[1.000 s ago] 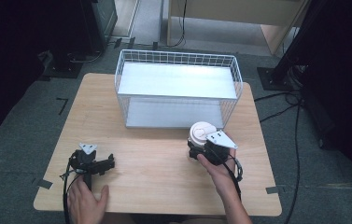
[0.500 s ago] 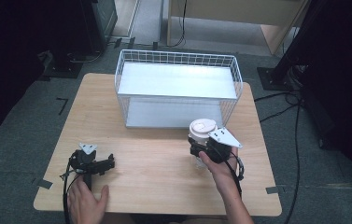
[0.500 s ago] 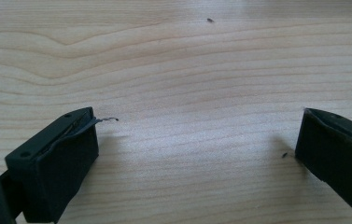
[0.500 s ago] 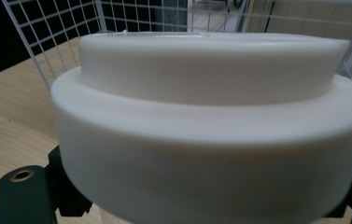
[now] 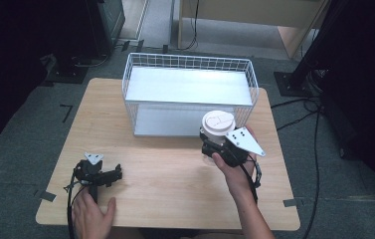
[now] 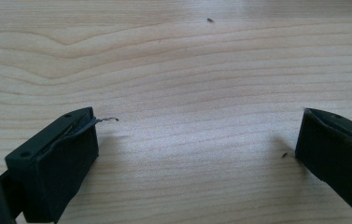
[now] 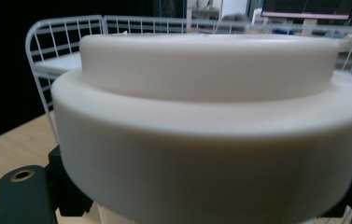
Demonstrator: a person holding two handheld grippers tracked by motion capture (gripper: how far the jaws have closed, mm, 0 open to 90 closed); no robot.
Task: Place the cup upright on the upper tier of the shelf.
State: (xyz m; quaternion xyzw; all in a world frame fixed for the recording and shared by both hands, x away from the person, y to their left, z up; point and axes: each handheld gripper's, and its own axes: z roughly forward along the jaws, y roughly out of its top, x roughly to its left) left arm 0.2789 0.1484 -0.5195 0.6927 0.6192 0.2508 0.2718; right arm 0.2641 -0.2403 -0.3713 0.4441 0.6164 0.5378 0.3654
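A cup with a white domed lid is held upright just in front of the white wire basket, near its right front corner. My right gripper is shut on the cup below the lid. In the right gripper view the lid looms very close, with the basket's wires behind it. My left gripper lies on the wooden table at the front left, with a hand just behind it. Its jaws stand wide apart with nothing between them, and its fingers rest on bare wood.
The basket has a flat white shelf inside and stands at the back middle of the table. Dark equipment and cables surround the table on the floor.
My right gripper has carried the cup up and forward, closer to the basket's front wall. The left gripper has not moved.
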